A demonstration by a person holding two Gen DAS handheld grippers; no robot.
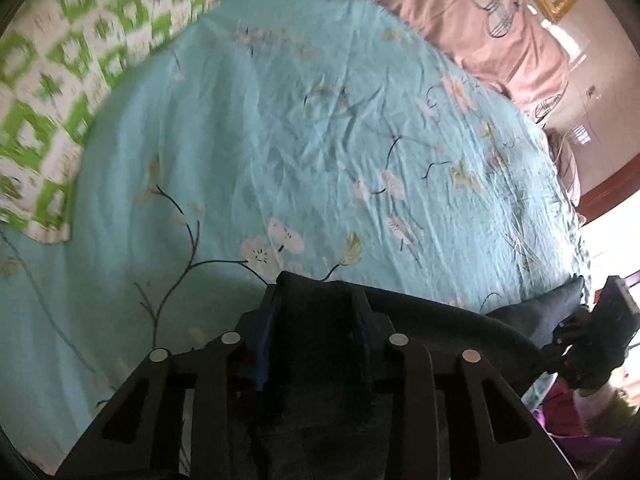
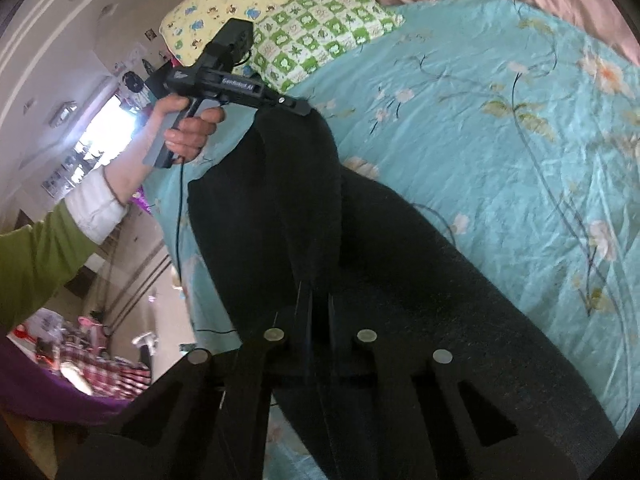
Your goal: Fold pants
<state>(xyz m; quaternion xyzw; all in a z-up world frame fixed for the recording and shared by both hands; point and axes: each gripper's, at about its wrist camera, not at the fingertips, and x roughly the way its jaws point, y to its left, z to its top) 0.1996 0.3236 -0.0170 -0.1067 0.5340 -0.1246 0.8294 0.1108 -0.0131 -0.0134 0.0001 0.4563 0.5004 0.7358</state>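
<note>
Black pants [image 2: 400, 260] are held up between both grippers over a turquoise floral bedsheet [image 2: 500, 120]. In the right wrist view my right gripper [image 2: 320, 312] is shut on a pinch of the dark fabric, its fingers close together. A hand [image 2: 188, 132] with a green sleeve holds my left gripper [image 2: 298, 109], and a pants edge hangs from its tip. In the left wrist view my left gripper [image 1: 316, 304] has the pants [image 1: 440, 320] bunched between its fingers. The cloth runs right to my right gripper [image 1: 570, 322] at the bed's edge.
A green-and-white checked pillow [image 2: 320, 32] and a yellow patterned pillow [image 2: 224, 0] lie at the head of the bed. A pink quilt [image 1: 460, 20] is heaped along the far side. A purple cloth [image 2: 32, 384] and clutter lie beyond the bed's near edge.
</note>
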